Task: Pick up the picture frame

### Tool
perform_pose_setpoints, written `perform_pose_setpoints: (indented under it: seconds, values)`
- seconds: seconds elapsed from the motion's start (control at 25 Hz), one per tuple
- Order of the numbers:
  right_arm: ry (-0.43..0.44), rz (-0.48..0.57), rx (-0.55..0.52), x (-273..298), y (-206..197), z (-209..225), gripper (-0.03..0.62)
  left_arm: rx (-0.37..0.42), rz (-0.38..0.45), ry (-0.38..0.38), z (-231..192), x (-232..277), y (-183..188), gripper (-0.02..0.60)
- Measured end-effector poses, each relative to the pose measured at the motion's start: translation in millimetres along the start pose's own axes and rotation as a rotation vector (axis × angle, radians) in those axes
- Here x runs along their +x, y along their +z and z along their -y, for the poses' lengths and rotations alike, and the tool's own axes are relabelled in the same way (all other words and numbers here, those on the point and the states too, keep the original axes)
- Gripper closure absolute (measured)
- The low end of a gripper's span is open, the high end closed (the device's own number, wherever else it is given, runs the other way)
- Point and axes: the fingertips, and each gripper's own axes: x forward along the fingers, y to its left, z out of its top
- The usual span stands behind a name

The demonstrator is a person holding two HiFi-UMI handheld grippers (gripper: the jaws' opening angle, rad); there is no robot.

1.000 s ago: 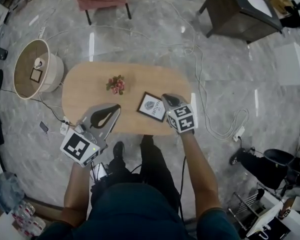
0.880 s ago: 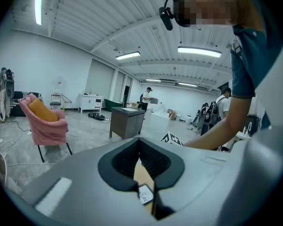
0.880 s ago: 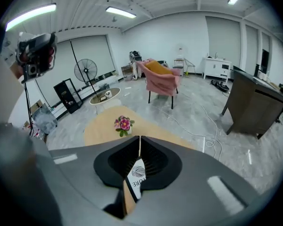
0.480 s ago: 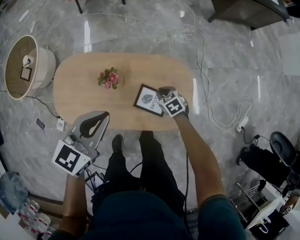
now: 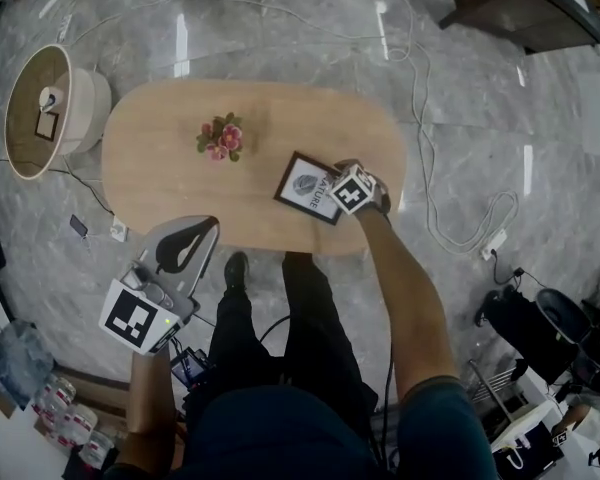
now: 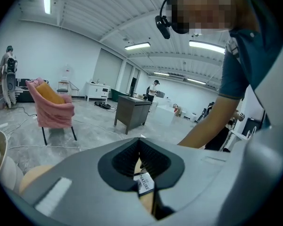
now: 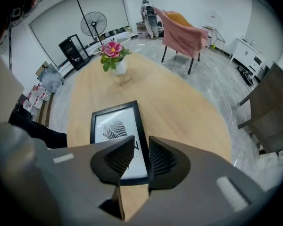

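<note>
The picture frame, black-edged with a white leaf print, lies flat on the oval wooden table near its front right. My right gripper sits at the frame's right edge. In the right gripper view the frame has its black right rail running between the jaws of that gripper, which stand close on either side of it. My left gripper hangs shut and empty just off the table's front left edge. Past the tips of the left gripper a corner of the frame shows.
A small pot of pink flowers stands on the table left of the frame. On the floor are a round lampshade at left, loose cables at right and a dark cabinet far right. A pink chair stands beyond the table.
My right gripper moved forward from the table's front edge onto the frame's right edge. The left gripper drew back and down off the table. The frame has stayed where it lay.
</note>
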Motion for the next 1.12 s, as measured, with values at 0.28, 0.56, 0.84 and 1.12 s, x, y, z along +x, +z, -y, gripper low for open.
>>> perform_pose_setpoints:
  seconds: [0.28,0.56,0.84,1.12]
  values:
    - [0.003,-0.09,-0.085,36,-17,8,0.51,-0.032,-0.018,0.023,-13,1,-25,0.586]
    - [0.052,-0.155,-0.146,55,-24,5,0.511,-0.048,-0.023,0.039,-26,1,-34,0.586]
    - [0.077,-0.164,-0.185,52,-22,6,0.518,-0.067,-0.071,0.033,-24,4,-39,0.586]
    - [0.044,-0.128,-0.139,41,-15,3,0.522,-0.044,-0.043,0.015,-22,8,-27,0.584]
